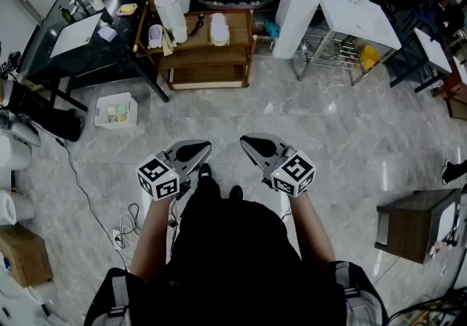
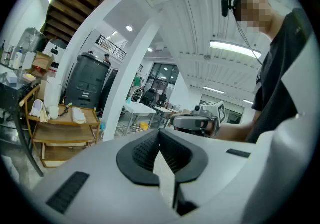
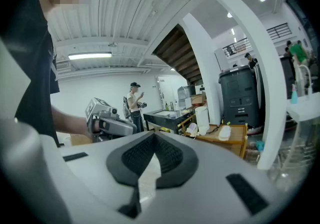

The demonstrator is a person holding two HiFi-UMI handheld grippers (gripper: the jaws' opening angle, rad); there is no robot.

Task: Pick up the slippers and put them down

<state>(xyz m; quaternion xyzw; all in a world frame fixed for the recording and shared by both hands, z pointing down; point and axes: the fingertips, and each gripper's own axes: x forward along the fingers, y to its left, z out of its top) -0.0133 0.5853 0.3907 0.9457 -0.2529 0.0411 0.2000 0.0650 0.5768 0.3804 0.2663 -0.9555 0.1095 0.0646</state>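
Right hand-held gripper [image 3: 154, 140] closed, empty; white bin [image 1: 117, 111] only in head view.

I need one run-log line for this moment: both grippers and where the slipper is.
stage: before pickup | left gripper: shut, empty | right gripper: shut, empty | white slipper: on wooden shelf, untouched

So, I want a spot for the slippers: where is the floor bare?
The floor is bare between the rack and you, and rightward to the brown box. It is crowded on the left: bin, cables, black table.
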